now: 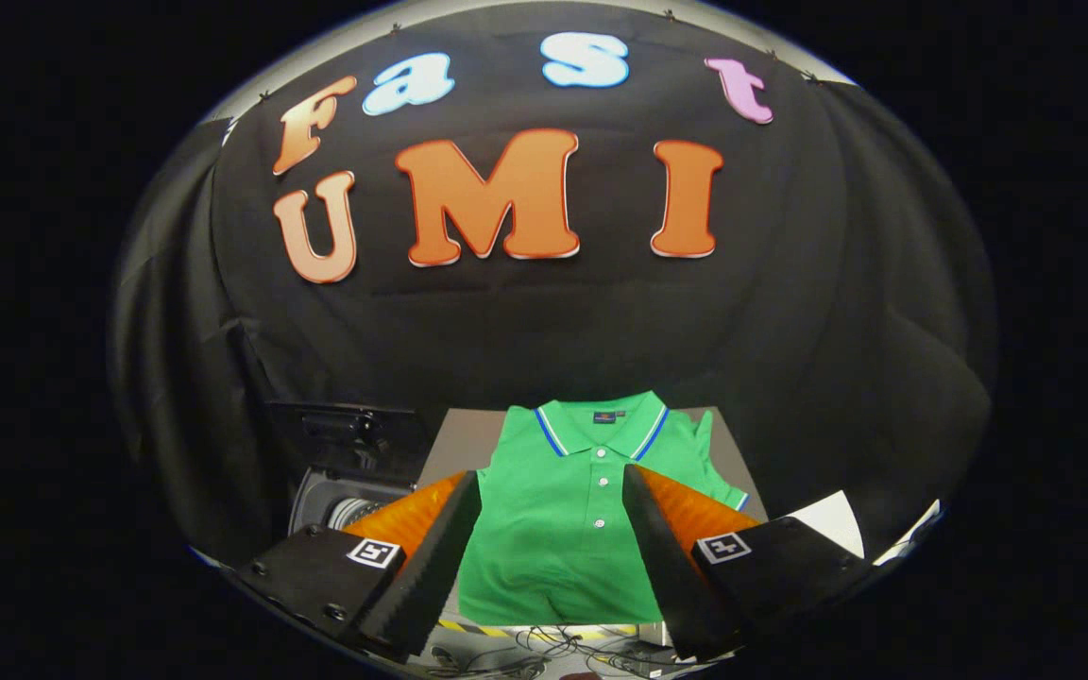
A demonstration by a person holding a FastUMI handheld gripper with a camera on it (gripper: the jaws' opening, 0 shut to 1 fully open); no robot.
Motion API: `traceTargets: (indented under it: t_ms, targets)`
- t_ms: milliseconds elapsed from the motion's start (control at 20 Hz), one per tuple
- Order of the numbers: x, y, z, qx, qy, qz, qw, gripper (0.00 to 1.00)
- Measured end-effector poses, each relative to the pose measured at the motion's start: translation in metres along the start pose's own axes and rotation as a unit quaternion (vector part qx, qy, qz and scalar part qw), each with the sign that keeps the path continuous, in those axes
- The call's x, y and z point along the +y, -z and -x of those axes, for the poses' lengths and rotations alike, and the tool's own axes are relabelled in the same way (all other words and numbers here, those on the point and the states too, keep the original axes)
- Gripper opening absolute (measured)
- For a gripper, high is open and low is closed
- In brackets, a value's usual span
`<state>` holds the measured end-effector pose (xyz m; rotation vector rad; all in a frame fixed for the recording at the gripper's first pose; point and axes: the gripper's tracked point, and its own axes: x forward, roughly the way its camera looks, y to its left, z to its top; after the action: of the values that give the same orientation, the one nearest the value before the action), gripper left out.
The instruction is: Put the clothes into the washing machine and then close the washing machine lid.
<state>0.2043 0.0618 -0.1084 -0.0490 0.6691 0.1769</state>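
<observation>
A green polo shirt (568, 519) with a blue-and-white striped collar lies folded on a grey table (454, 444), buttons up. My gripper (553, 482) hovers above its near half, open, with the shirt showing in the wide gap between the two fingers (431, 557). Nothing is held. To the left of the table, beyond the left finger, stands the washing machine (341, 505) with its dark lid (346, 430) raised and the drum opening partly hidden by that finger.
The table's near edge carries yellow-black hazard tape (544, 628), with loose cables (553, 647) on the floor below it. A white sheet (832, 519) lies to the right, past the right finger. Black cloth walls close in behind and on both sides.
</observation>
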Motion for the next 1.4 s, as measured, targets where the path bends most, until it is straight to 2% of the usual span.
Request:
traceTargets:
  t_ms: [200, 450, 600, 700, 1100, 1300, 1400]
  targets:
    - [-0.015, 0.023, -0.052, 0.079, 0.012, -0.012, 0.997, 0.98]
    - [-0.036, 0.062, -0.094, 0.184, 0.026, -0.024, 0.982, 0.99]
    - [-0.040, 0.078, -0.101, 0.223, 0.021, -0.040, 0.974, 0.98]
    - [-0.044, 0.098, -0.099, 0.273, 0.017, -0.027, 0.962, 0.97]
    - [-0.040, 0.097, -0.104, 0.345, 0.020, -0.025, 0.938, 0.98]
    - [-0.038, 0.095, -0.103, 0.355, 0.015, -0.023, 0.934, 0.91]
    - [-0.040, 0.093, -0.102, 0.354, 0.012, -0.023, 0.935, 0.71]
